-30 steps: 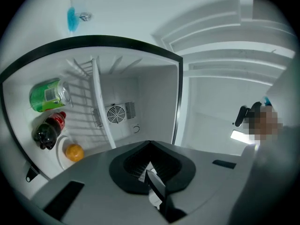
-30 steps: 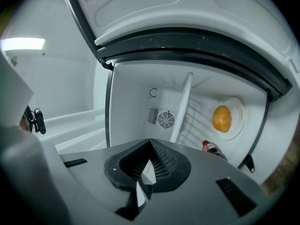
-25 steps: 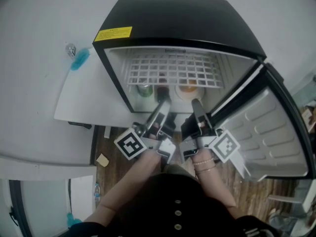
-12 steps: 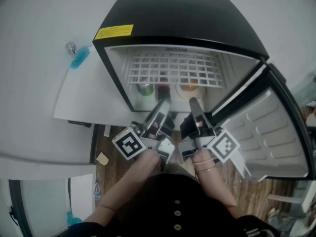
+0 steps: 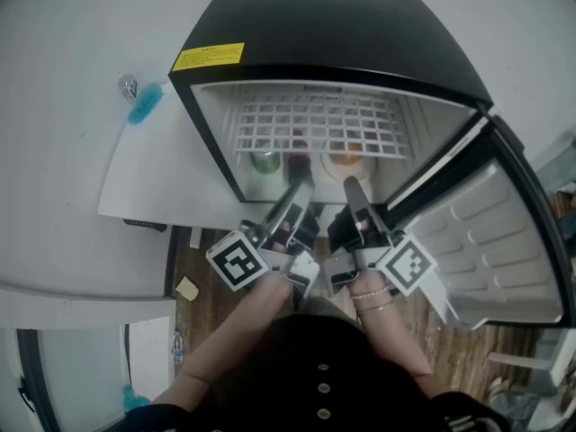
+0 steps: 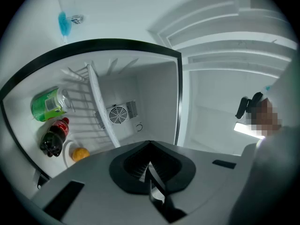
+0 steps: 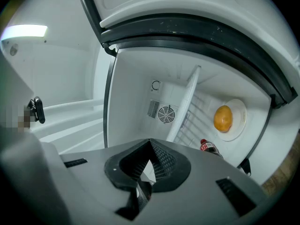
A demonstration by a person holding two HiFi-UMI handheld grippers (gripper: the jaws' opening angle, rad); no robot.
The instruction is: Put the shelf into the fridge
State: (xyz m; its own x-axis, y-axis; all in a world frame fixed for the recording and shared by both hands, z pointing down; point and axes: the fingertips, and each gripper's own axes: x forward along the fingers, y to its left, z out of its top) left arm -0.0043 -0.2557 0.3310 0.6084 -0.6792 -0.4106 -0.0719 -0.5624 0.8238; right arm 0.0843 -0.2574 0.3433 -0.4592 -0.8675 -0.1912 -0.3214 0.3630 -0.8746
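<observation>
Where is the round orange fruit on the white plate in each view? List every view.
Head view: the round orange fruit sits centre-right, under the front of the white wire shelf.
Left gripper view: the fruit lies lower left, left of the shelf.
Right gripper view: right of centre, right of the shelf.
Shared landmark: that shelf.

nothing here reads as a word or a number. the yellow label on the black top of the fridge carries dark print, but it is too small for you to make out. the cube on your left gripper and the cube on your right gripper each show a black-and-white square marker, a pattern with no lettering. inside, the bottle has a red label and the green can has pale print, both too blurred to read.
</observation>
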